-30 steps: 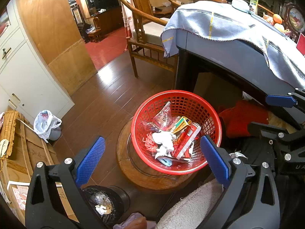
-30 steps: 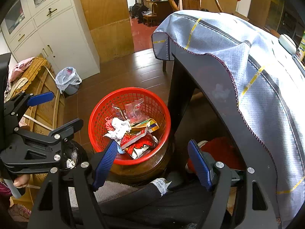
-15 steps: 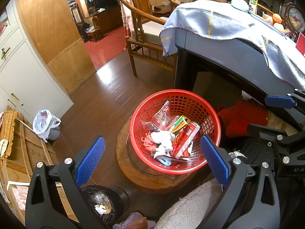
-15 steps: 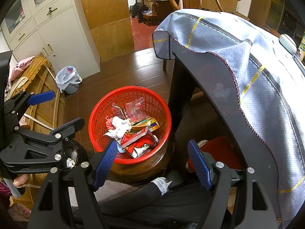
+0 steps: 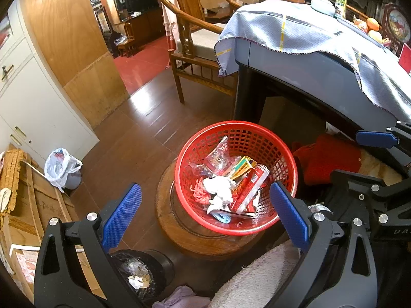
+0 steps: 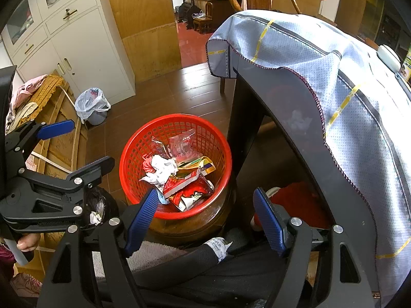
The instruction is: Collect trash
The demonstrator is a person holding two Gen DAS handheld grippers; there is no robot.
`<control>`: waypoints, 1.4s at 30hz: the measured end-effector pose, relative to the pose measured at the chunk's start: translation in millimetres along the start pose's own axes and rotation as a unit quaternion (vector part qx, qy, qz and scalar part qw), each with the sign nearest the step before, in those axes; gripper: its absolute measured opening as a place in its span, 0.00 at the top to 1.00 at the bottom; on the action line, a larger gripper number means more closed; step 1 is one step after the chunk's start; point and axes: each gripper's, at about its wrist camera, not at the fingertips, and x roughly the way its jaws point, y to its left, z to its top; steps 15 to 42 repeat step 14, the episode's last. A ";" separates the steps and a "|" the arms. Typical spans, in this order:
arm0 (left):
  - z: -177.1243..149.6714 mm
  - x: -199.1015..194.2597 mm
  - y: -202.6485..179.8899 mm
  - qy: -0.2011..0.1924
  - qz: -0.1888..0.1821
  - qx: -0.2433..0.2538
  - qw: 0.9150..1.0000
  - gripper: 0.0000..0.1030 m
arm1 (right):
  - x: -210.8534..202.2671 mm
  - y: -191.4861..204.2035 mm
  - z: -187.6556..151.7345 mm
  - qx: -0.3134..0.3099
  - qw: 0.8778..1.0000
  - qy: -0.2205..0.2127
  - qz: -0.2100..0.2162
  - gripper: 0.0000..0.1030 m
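A red mesh basket (image 5: 280,146) stands on a round wooden stool (image 5: 167,220) beside the table leg. It holds trash: crumpled white paper (image 5: 218,187), a red wrapper (image 5: 250,190), a clear bag and a yellow-green packet. It also shows in the right wrist view (image 6: 143,138). My left gripper (image 5: 205,213) is open and empty, above the basket's near side. My right gripper (image 6: 205,215) is open and empty, above the basket's near right rim. Each gripper shows in the other's view.
A table with a grey-blue cloth (image 5: 295,33) stands right of the basket. A black-lined bin (image 5: 138,274) with scraps sits near left. A small bin with a white bag (image 5: 61,166) stands by the white cabinet (image 5: 33,107). A wooden chair (image 5: 195,51) is behind.
Both grippers have stayed open and empty. The views have shifted only very slightly; the basket and trash lie as before.
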 end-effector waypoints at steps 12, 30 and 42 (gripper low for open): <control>2.1 2.1 0.7 0.009 -0.010 0.001 1.000 0.07 | 0.3 -0.1 0.4 0.000 1.000 0.001 0.000 0.27; 1.9 2.3 1.1 0.009 -0.009 0.000 1.000 0.07 | -0.3 0.0 -0.8 -0.001 1.000 0.001 0.000 0.27; 1.9 2.3 1.1 0.009 -0.009 0.000 1.000 0.07 | -0.3 0.0 -0.8 -0.001 1.000 0.001 0.000 0.27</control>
